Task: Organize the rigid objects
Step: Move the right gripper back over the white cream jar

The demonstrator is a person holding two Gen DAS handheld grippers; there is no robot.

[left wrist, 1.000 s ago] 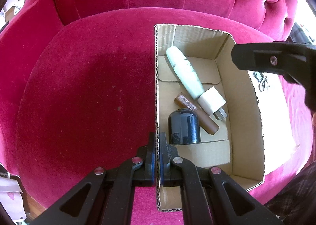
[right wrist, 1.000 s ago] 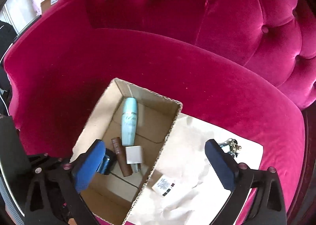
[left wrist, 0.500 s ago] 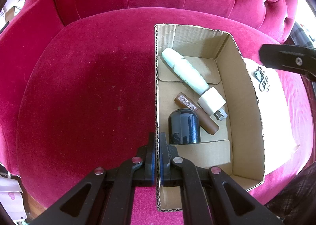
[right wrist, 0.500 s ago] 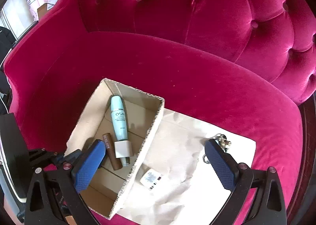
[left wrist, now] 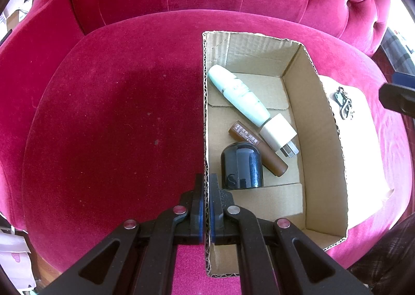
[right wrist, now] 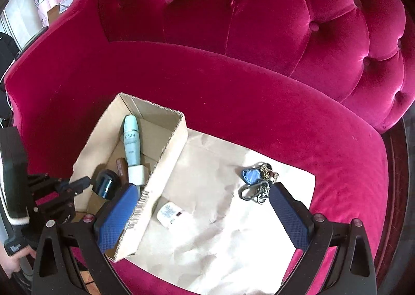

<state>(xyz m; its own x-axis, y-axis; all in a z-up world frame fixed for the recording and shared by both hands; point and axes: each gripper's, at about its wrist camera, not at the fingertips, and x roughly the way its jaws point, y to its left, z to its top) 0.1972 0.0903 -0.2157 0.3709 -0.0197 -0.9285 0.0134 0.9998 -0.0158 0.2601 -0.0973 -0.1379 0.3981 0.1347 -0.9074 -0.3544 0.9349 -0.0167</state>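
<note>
- Left gripper (left wrist: 206, 206) is clamped on the open brown cardboard box's (left wrist: 334, 165) left wall, likely steadying it
- Right gripper (right wrist: 202, 213), jaws wide and empty, hangs above the metal keyring bunch (right wrist: 256, 182) on crumpled tan paper (right wrist: 220, 243), near its far edge

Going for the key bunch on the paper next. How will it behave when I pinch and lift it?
The key bunch is loose parts: a blue fob, a carabiner and small charms on rings. It will probably dangle and swing rather than lift as one piece. The thin metal rings may slip between the pads, so the flat fob looks the surer grip. The paper under it is crumpled and may shift.
</note>
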